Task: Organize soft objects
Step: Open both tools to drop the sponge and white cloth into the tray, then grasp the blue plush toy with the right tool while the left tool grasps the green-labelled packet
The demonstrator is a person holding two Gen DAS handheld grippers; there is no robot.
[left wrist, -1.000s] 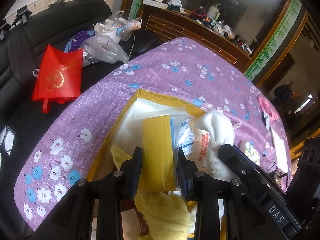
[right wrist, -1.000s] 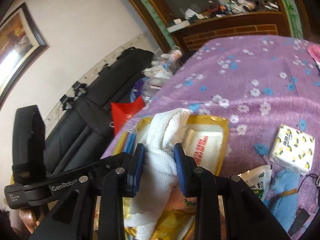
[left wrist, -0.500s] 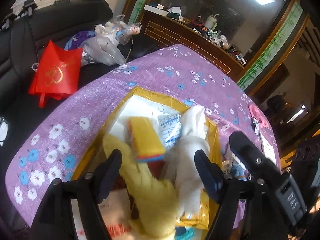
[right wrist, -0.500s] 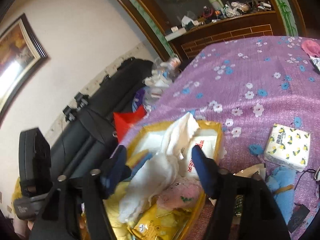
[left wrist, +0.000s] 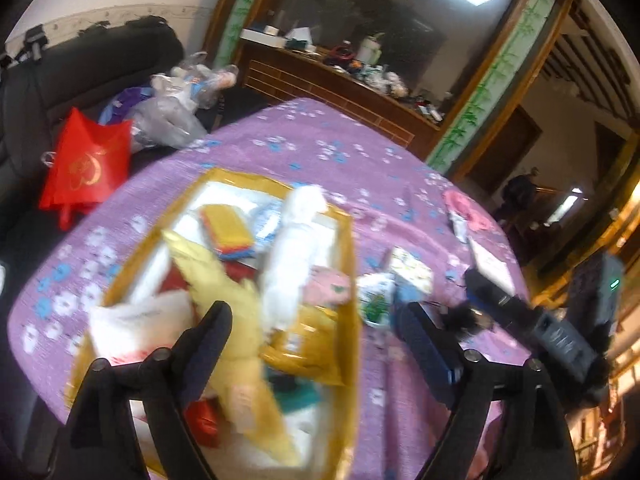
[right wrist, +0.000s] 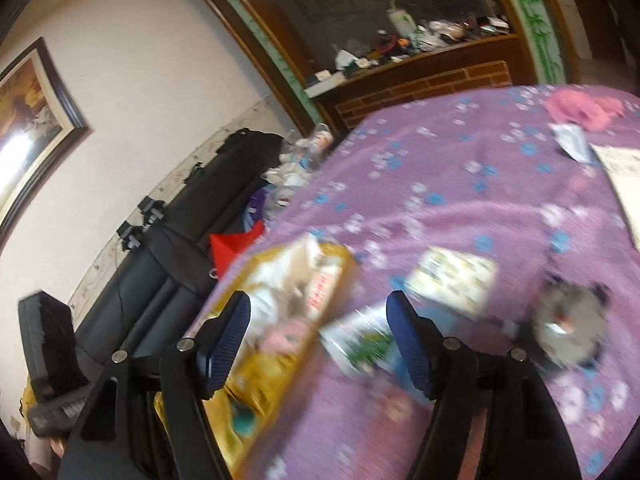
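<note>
A yellow-rimmed box (left wrist: 347, 264) on the purple flowered table holds a white towel (left wrist: 294, 256), a yellow cloth (left wrist: 224, 304), a yellow sponge pack (left wrist: 226, 228) and a pink cloth (left wrist: 328, 288). My left gripper (left wrist: 316, 340) is open and empty above the box's near part. My right gripper (right wrist: 320, 336) is open and empty above the box's right rim (right wrist: 320, 312), with a green-white packet (right wrist: 360, 344) between its fingers' line of sight. The towel shows in the right wrist view (right wrist: 288, 280). Both views are blurred.
A patterned tissue pack (right wrist: 452, 276) and a grey round object (right wrist: 568, 316) lie right of the box. A pink cloth (right wrist: 580, 108) and papers (right wrist: 624, 176) lie farther off. A black sofa (left wrist: 80, 68) with a red bag (left wrist: 88, 164) stands left of the table.
Both grippers opened, letting go of the yellow sponge pack and the white towel into the box, then drew back and up. The right gripper swung toward the right.
</note>
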